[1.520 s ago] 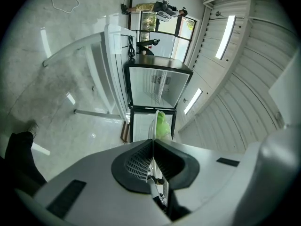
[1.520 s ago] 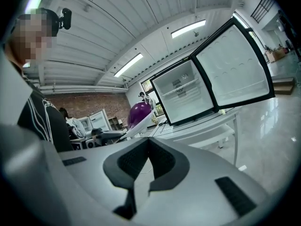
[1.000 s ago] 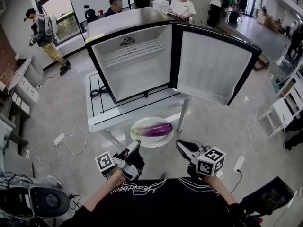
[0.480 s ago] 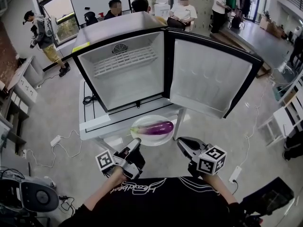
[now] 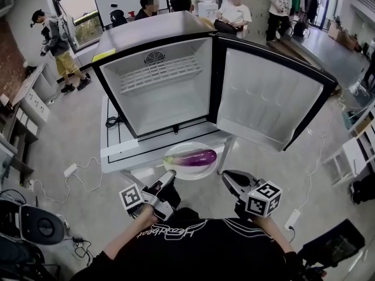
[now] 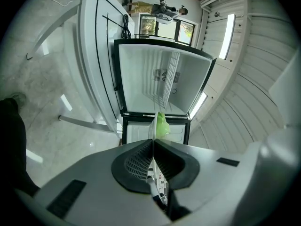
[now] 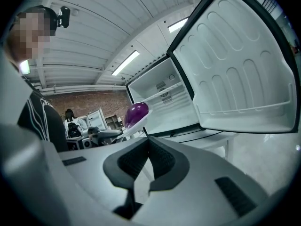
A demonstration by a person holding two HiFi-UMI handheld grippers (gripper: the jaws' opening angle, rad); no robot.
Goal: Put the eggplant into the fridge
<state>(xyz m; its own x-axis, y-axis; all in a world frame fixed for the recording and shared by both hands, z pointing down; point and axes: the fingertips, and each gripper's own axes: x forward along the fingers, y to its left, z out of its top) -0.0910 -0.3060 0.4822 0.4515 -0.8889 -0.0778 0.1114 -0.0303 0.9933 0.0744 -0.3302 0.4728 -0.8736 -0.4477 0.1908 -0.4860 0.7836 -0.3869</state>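
Observation:
A purple eggplant (image 5: 190, 158) with a green stem lies on a white plate (image 5: 199, 174) held just in front of the open fridge (image 5: 164, 92). My left gripper (image 5: 170, 174) is shut on the plate's near rim. The left gripper view shows the plate (image 6: 154, 126) edge-on, running into the left gripper (image 6: 153, 142), with the green stem (image 6: 162, 125) above. My right gripper (image 5: 225, 174) is shut just off the plate's right edge; I cannot tell if it touches. In the right gripper view the eggplant (image 7: 136, 112) and plate (image 7: 134, 124) sit up and left of the right gripper (image 7: 149, 139).
The fridge stands on a white table (image 5: 117, 145), and its door (image 5: 263, 98) is swung wide to the right. A wire shelf (image 5: 158, 69) sits high inside. A black cable (image 5: 114, 120) lies on the table's left. Several people are behind the fridge, and white chairs (image 5: 351, 151) are at right.
Both grippers and the plate with the eggplant have moved closer to the fridge. The plate now sits at the table's front edge, and the fridge fills more of the head view.

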